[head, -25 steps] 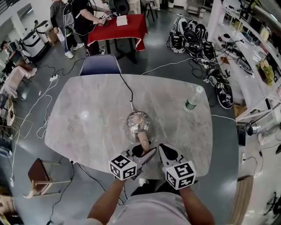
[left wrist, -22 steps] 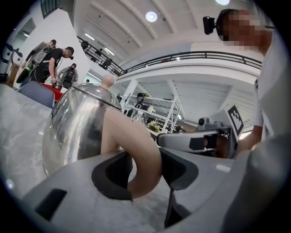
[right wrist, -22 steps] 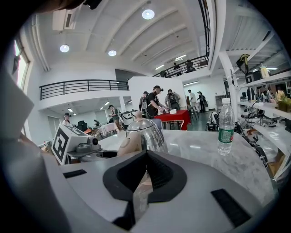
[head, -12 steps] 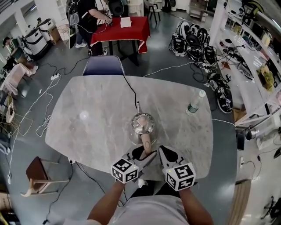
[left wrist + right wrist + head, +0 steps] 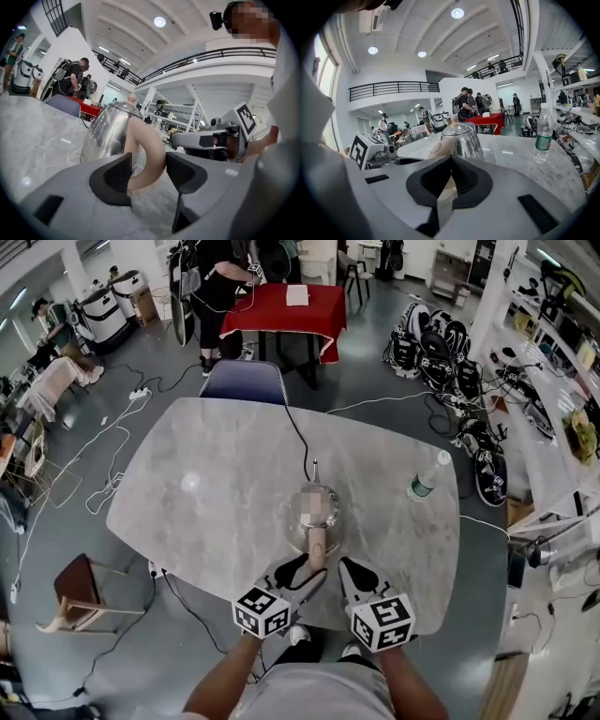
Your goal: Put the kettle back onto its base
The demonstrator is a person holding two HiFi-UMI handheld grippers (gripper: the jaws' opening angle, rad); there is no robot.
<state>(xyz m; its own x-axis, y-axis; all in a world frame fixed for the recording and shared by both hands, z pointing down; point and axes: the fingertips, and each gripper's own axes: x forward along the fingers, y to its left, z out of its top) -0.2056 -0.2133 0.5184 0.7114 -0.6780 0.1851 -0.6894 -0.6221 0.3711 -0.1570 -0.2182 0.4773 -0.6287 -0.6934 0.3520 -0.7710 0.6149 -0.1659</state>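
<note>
A shiny steel kettle (image 5: 302, 531) with a beige handle (image 5: 317, 559) stands upright on the grey marble table (image 5: 206, 484). A black cord (image 5: 298, 432) runs to its far side, and whatever is under it is hidden. My left gripper (image 5: 305, 570) reaches it from the near edge. Its jaws are opening, with the handle (image 5: 147, 150) between the pads and a gap at the right pad. In the left gripper view the kettle (image 5: 105, 133) fills the middle. My right gripper (image 5: 352, 570) hovers just right of the handle, shut and empty, with the kettle (image 5: 464, 138) ahead of it.
A plastic water bottle (image 5: 424, 476) stands at the table's right side, also in the right gripper view as the bottle (image 5: 541, 133). A blue chair (image 5: 244, 382) is tucked in at the far edge. Beyond it is a red-clothed table (image 5: 291, 310) with people.
The left jaws have spread wider around the kettle's handle. The kettle stays put on the table. The right gripper has held still.
</note>
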